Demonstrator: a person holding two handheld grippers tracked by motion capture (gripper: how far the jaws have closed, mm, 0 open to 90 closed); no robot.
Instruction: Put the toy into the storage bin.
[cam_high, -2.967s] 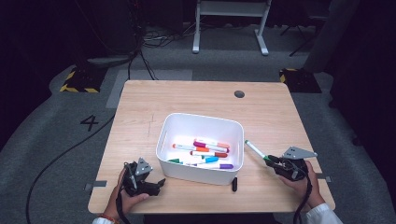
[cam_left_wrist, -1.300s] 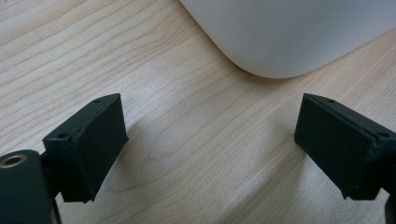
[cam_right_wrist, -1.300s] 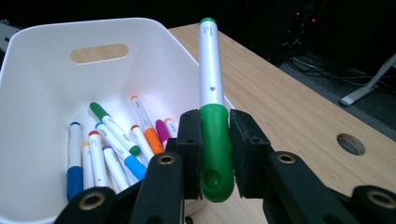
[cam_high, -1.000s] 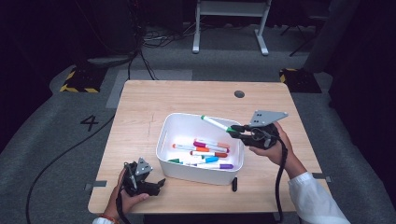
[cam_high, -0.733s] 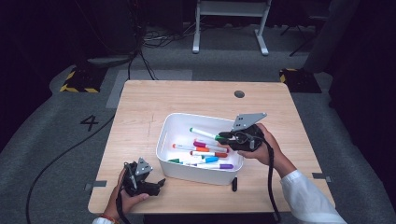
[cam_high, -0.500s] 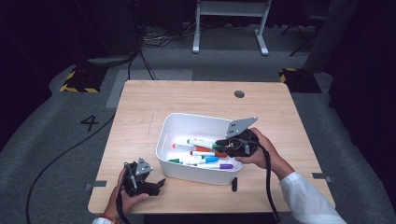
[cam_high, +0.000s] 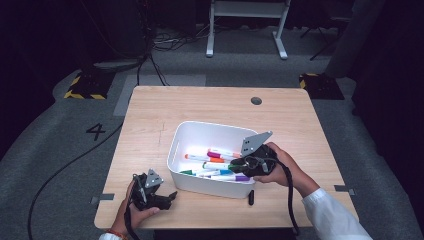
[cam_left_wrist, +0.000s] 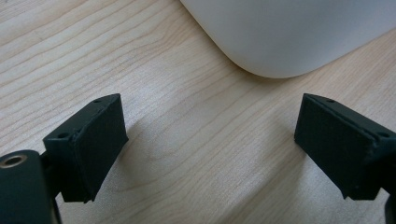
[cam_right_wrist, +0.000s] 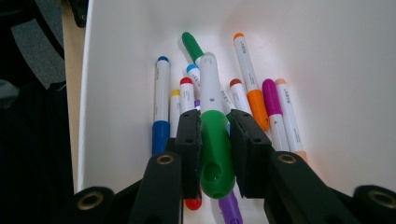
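the right gripper reaches into the white bin from its right side, with the person's right hand wrapped around the gripper body over the bin's right rim. in the right gripper view its two black jaws are clamped on the green cap end of a green marker — the white barrel of that marker points away from the camera, down toward the pile of markers on the bin floor, and its far end lies over or just above them; whether it touches them cannot be told. the pile holds markers with blue, red, yellow, orange, purple and pink caps, lying roughly side by side, plus a second green one farther back. in the high view the same pile sits in the near right part of the bin. the left gripper rests on the wooden table near the front left corner, just beside the bin, held by the left hand. in the left gripper view its jaws stand wide apart with nothing between them but bare wood, and the rounded corner of the bin sits just ahead. a small black cap-like thing lies on the table in front of the bin — too small to identify.
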